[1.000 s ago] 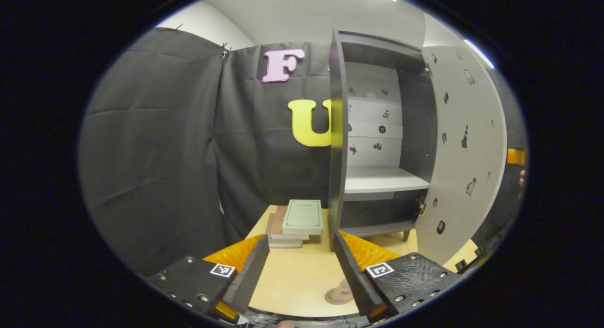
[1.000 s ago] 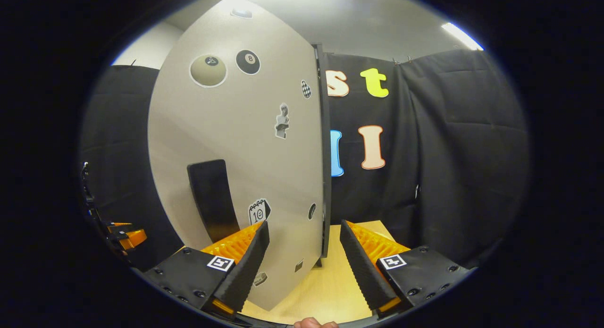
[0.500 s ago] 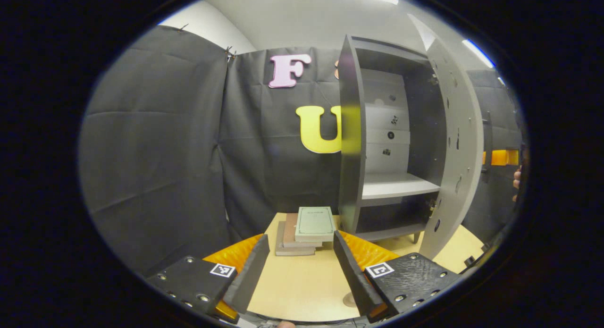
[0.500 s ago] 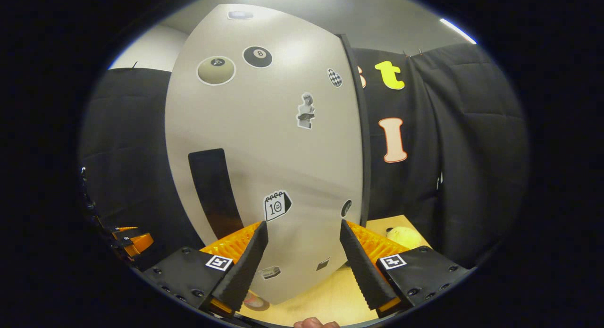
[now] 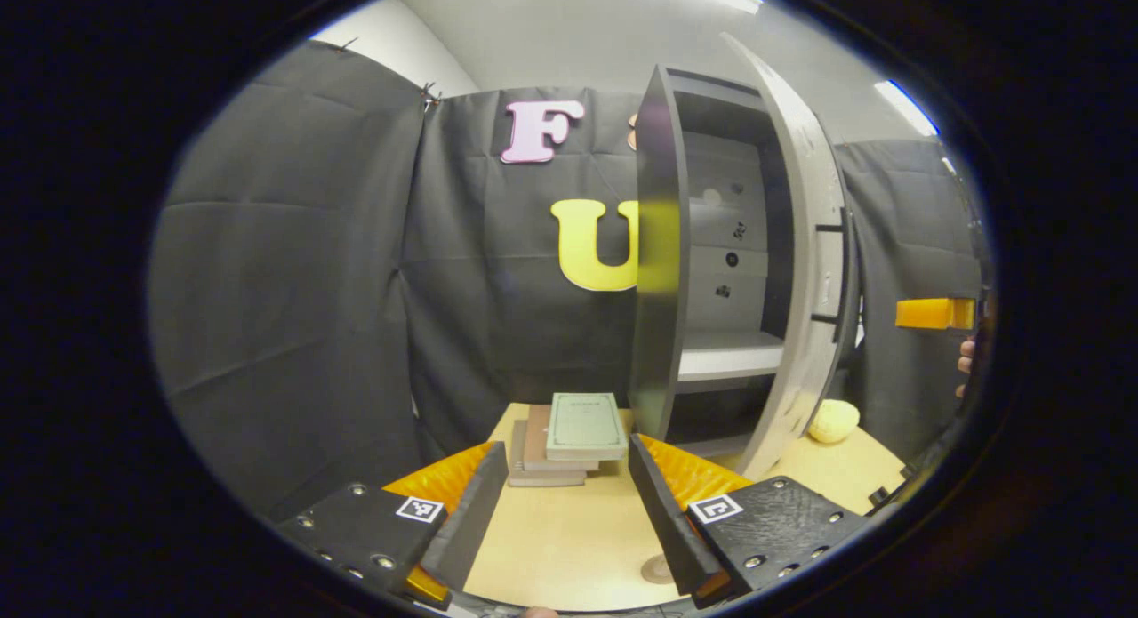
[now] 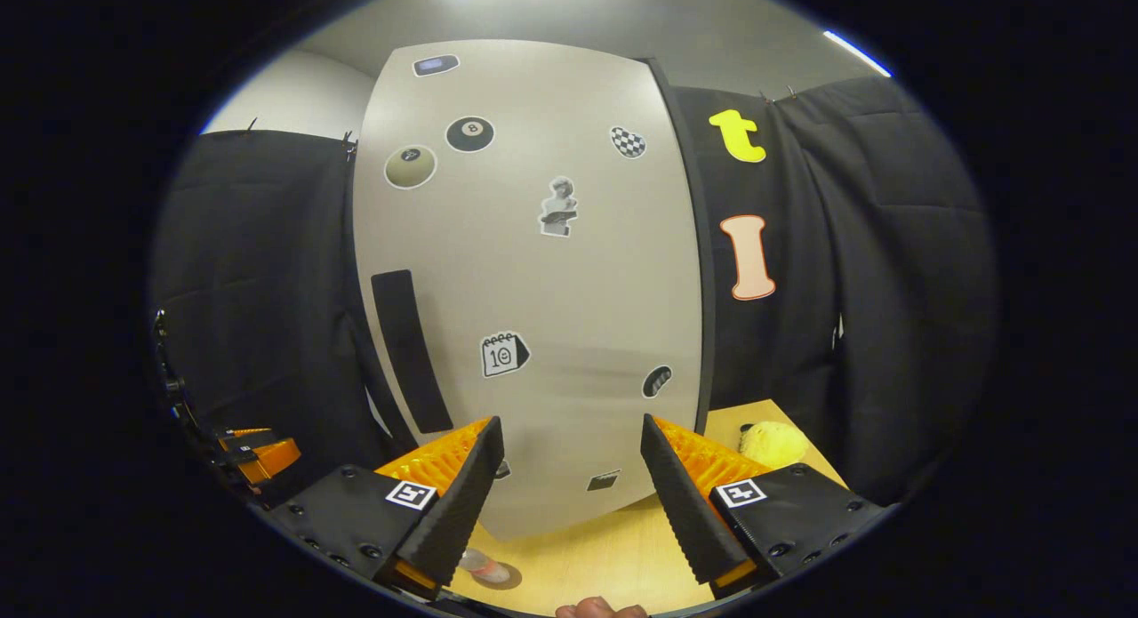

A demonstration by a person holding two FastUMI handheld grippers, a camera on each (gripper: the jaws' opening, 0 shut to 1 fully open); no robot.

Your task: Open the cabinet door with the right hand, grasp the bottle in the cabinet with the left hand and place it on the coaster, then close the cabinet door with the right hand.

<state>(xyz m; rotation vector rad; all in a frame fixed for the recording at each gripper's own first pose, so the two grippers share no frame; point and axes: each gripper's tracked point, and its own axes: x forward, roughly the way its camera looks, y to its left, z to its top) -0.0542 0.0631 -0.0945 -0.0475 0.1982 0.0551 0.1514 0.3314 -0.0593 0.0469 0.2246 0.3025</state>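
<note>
Both tools hang released over the bench [image 5: 569,547]: our right tool [image 6: 566,476] faces the outer face of the cabinet door [image 6: 533,289], fingers spread with nothing between them, just off the panel low down, which we judge suits nudging the door toward the cabinet [image 5: 711,244]. From the left gripper view the door [image 5: 813,271] stands part-way closed, a gap open along its free edge, its dark handle [image 6: 411,351] on the outer face. Our left tool [image 5: 560,502] is likewise unclenched and held back from the cabinet, out of the door's swing as we read it. The bottle: a small pale base with a round pad under it shows at the near bench edge [image 6: 484,566] (it may be the bottle on the coaster, but we cannot tell for sure). A stack of books [image 5: 569,427] lies left of the cabinet, and a yellow soft toy [image 6: 772,442] sits beyond the hinge side; neither looks to stand in the door's path.
</note>
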